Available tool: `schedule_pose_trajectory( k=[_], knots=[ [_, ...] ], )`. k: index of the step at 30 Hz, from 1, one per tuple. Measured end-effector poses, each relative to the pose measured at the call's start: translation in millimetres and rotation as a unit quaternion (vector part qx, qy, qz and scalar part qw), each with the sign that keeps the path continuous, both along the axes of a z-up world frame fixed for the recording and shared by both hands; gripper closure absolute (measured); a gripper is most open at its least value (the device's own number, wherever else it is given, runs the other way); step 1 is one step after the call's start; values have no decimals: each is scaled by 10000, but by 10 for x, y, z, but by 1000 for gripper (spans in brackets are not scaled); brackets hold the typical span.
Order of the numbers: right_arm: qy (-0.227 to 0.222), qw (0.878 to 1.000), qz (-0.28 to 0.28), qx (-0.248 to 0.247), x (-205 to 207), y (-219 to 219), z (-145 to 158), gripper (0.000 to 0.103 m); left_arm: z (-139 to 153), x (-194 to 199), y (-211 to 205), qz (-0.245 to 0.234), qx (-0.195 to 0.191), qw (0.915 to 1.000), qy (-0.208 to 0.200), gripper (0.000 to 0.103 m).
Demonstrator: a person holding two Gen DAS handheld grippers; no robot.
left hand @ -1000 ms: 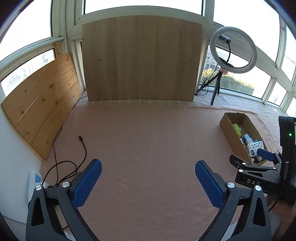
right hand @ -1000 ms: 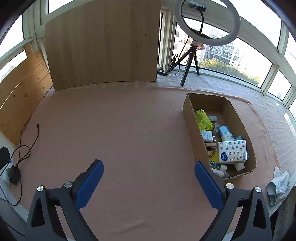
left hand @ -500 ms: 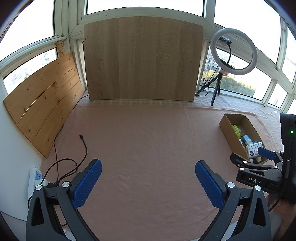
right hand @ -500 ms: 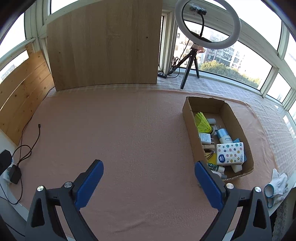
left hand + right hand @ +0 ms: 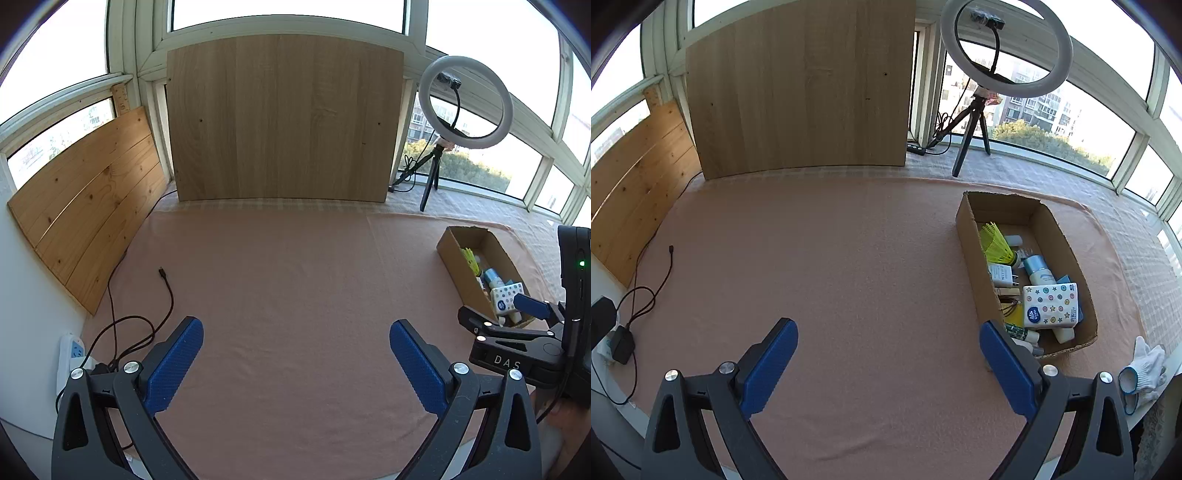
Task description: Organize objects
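Right wrist view: pink-clothed bench, cardboard box of clutter at its right, tissue pack on top. Right tongs and left tongs both wide, empty. Reaching in could snag the box wall and tip it.

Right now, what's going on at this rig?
Nothing is being held. The left gripper and right gripper both hover open and empty over the bare pink cloth. The small items, including a tissue pack and a yellow shuttlecock, all sit inside the cardboard box on the right.
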State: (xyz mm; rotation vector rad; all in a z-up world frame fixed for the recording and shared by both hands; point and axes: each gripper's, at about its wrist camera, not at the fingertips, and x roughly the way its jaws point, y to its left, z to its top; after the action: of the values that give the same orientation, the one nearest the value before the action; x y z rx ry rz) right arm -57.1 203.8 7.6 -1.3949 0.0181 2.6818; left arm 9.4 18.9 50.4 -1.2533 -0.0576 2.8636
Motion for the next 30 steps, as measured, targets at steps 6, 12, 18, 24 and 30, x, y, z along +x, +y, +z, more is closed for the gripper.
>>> schedule_pose_trajectory(
  k=[6,12,18,24,30],
  knots=[
    [18,10000,12,18,16,-14,17,6,-8,3,-10,-11,5,10000,-5,1],
    [-1,10000,19,15,13,-27,20,6,-16,12,-35,-12,22,10000,-21,1],
    [-10,10000,39,18,12,-41,19,6,-15,10,-37,-4,19,10000,-17,1],
    [-15,10000,66,26,11,-62,26,6,-14,9,-41,-6,18,10000,-22,1],
    [-20,10000,60,20,14,-72,29,6,-8,17,-66,-39,16,10000,-20,1]
  ],
)
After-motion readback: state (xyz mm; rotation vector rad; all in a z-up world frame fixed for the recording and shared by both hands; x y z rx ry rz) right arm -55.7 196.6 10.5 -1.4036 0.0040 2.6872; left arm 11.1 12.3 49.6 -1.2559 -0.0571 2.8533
